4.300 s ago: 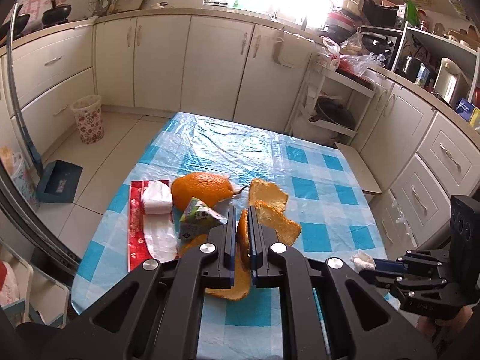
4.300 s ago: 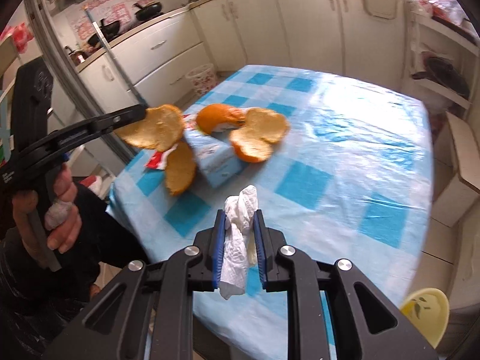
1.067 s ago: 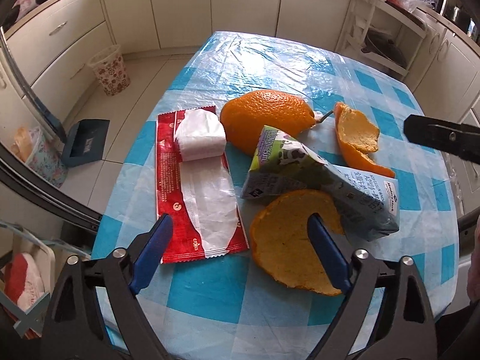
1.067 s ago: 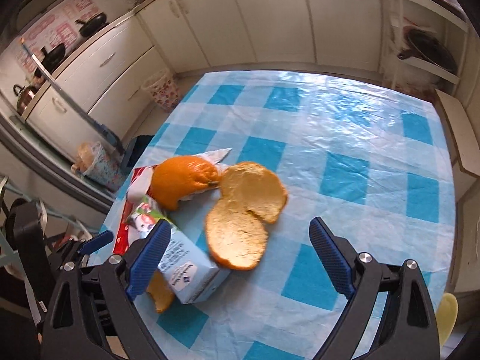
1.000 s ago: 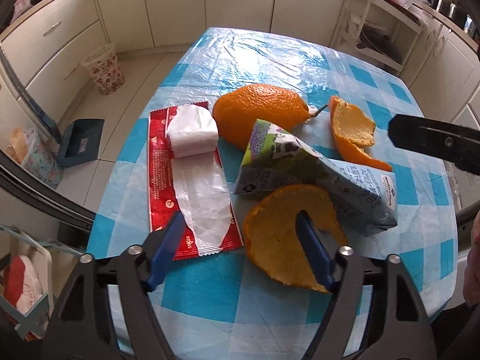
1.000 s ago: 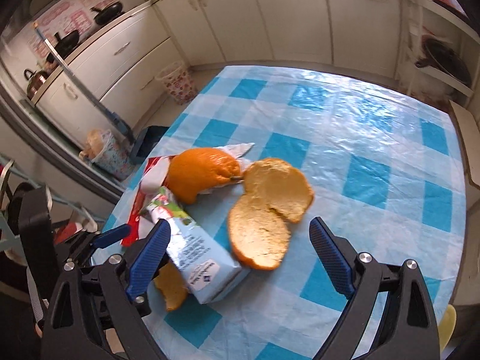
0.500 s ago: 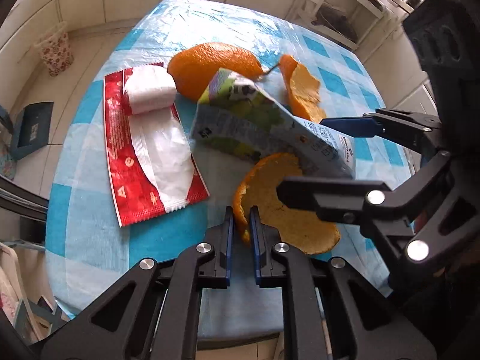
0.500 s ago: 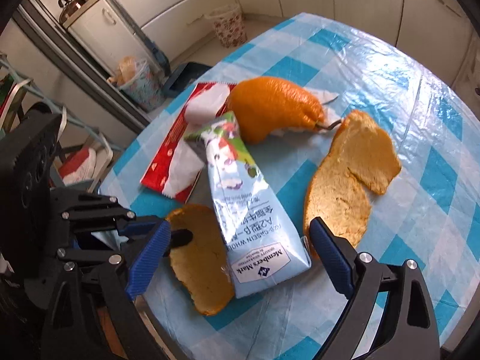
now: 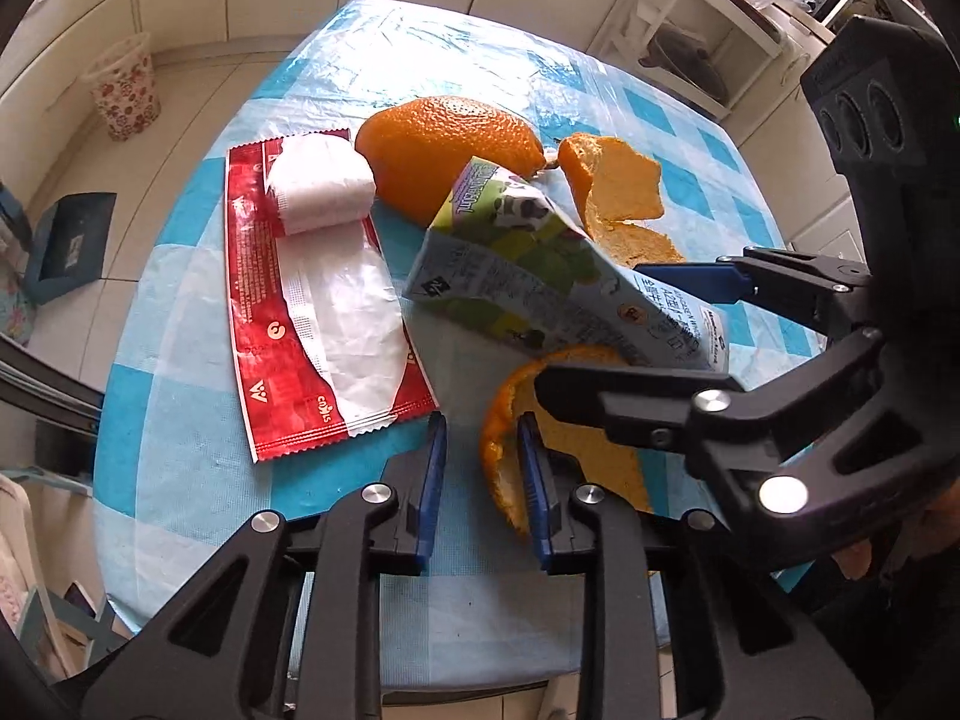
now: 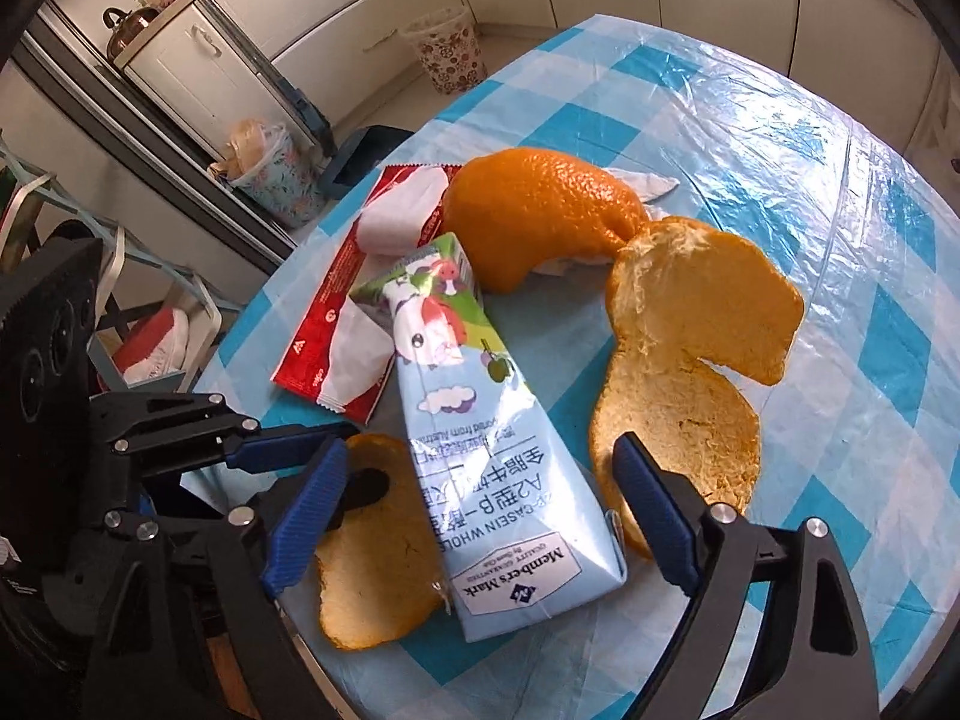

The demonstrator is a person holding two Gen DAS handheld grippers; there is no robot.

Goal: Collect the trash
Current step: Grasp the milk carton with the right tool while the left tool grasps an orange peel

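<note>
Opening again after half-second-old pinch, our left gripper [image 9: 482, 483] stands part open, peel piece [image 9: 501, 450] edge between pads, ungripped. Our right gripper [image 10: 477, 516], narrowing slightly, wide open astride milk carton [image 10: 480, 450] at lower centre. Right finger lies across peel. Wrapper [image 9: 300, 300], orange [image 9: 444, 150] behind, upper left.

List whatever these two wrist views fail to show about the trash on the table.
- Left wrist view: the right gripper covers the milk carton's base end and part of the near orange peel.
- Right wrist view: the carton overlaps that peel, and whether the left gripper still touches it cannot be told.
- Both views: the large peel hides what lies beneath; the red wrapper's print is too small.
</note>
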